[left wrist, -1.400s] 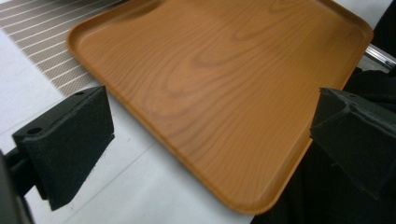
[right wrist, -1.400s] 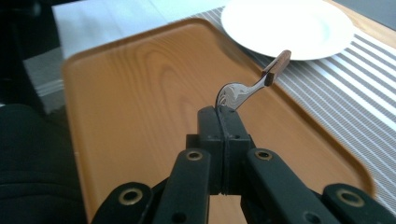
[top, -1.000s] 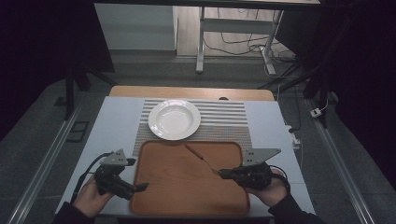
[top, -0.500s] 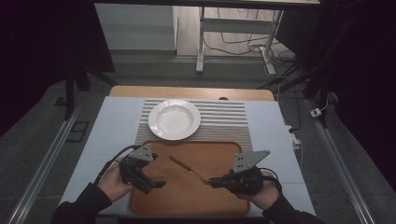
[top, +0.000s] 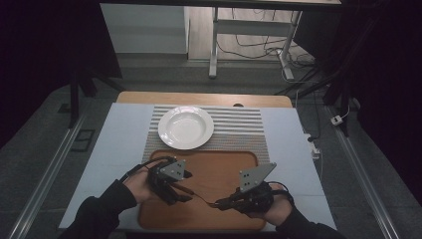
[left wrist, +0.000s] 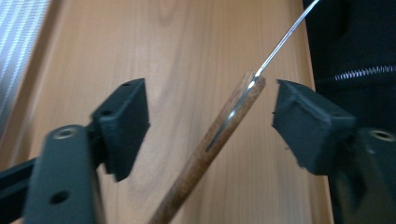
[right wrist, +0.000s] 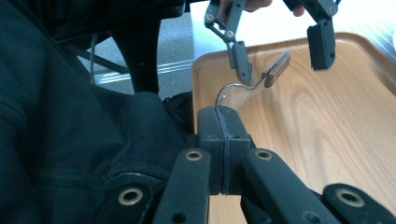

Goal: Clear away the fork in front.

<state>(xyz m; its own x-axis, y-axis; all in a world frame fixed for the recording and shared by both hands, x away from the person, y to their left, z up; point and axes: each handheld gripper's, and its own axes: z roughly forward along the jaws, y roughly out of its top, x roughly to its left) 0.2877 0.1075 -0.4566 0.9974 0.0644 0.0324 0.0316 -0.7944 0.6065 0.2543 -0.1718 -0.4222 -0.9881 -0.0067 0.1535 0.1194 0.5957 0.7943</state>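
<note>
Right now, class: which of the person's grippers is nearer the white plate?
Left. The left gripper sits over the tray's left part, just below the white plate; the right gripper is lower, near the tray's front.

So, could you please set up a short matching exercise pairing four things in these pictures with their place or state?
Things:
1. white plate
2. wooden handle
3. right gripper
4. wooden tray

Places or states:
A. shut on the metal end of the utensil
B. on the striped mat
C. between the open jaws of the left gripper
D. under both grippers, nearest the person

Pairs: 1-B, 2-C, 3-A, 4-D
</note>
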